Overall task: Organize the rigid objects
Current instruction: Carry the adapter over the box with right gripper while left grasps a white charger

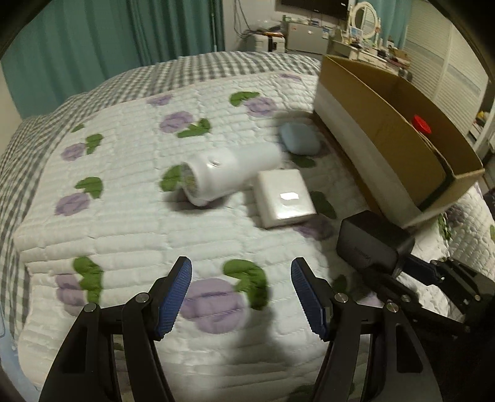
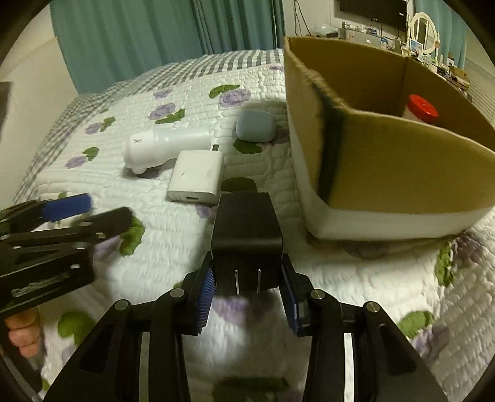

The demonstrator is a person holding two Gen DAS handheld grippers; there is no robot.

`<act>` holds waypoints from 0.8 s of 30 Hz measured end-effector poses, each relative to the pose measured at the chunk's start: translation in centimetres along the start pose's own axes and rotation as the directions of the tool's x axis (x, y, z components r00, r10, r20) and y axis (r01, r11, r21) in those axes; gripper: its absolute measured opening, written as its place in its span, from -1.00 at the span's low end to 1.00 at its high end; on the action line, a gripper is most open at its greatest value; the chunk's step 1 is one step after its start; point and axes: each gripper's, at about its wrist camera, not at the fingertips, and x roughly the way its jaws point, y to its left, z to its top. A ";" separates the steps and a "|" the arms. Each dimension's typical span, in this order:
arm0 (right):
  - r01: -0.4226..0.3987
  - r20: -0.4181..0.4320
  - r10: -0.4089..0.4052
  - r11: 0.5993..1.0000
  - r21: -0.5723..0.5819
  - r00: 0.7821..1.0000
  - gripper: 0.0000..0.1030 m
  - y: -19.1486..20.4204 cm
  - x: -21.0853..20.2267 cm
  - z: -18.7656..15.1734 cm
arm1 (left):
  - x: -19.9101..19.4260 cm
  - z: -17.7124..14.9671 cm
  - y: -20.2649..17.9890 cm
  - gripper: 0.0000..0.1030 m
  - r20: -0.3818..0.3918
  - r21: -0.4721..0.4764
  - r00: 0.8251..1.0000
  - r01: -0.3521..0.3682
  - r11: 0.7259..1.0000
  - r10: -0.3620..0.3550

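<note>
My right gripper (image 2: 247,287) is shut on a black plug adapter (image 2: 246,235), prongs toward the camera, held above the quilt left of the cardboard box (image 2: 386,173). The adapter also shows in the left wrist view (image 1: 368,244). My left gripper (image 1: 241,293) is open and empty over the quilt; it shows at the left of the right wrist view (image 2: 77,210). On the bed lie a white cylindrical device (image 1: 229,173), a white square charger (image 1: 284,198) and a pale blue case (image 1: 298,139). A red-lidded jar (image 2: 420,106) stands inside the box.
The bed has a floral quilt (image 1: 130,216) with a grey checked border. Teal curtains (image 1: 123,37) hang behind it. A cluttered dresser with a round mirror (image 1: 366,15) stands at the back right.
</note>
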 end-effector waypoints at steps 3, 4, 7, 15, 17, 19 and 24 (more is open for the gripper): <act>-0.021 0.001 0.021 1.000 0.011 1.000 -0.26 -0.8 -0.4 -0.3 | 0.1 -0.3 -0.5 0.35 -0.008 0.011 1.000 0.001 1.000 -0.001; -0.028 0.001 0.028 0.999 0.022 1.000 -0.26 -1.0 -0.2 -0.2 | 0.1 -0.4 -0.5 0.35 -0.011 0.010 1.000 -0.003 1.000 0.003; -0.015 0.014 0.015 0.999 0.034 1.000 -0.17 -1.0 0.5 0.2 | 0.0 -0.5 -0.2 0.35 -0.013 -0.009 1.000 -0.005 1.000 0.004; -0.008 0.002 0.008 0.999 -0.032 1.000 -0.25 0.0 1.3 0.6 | -0.4 -0.5 -0.1 0.35 -0.016 -0.029 1.000 -0.007 1.000 0.007; -0.026 0.009 0.026 0.999 -0.029 1.000 -0.25 0.0 0.3 0.4 | -0.9 -0.4 -0.2 0.35 -0.005 -0.031 1.000 -0.009 0.999 0.009; -0.043 0.015 0.043 0.998 -0.036 0.999 -0.25 0.2 -1.1 0.5 | -1.3 -0.3 -0.2 0.35 0.005 -0.037 1.000 -0.009 0.999 0.009; -0.078 0.075 0.084 0.994 -0.076 0.994 -0.26 1.1 -5.5 1.4 | -3.1 0.2 -0.4 0.35 0.045 -0.041 0.999 -0.008 0.999 0.010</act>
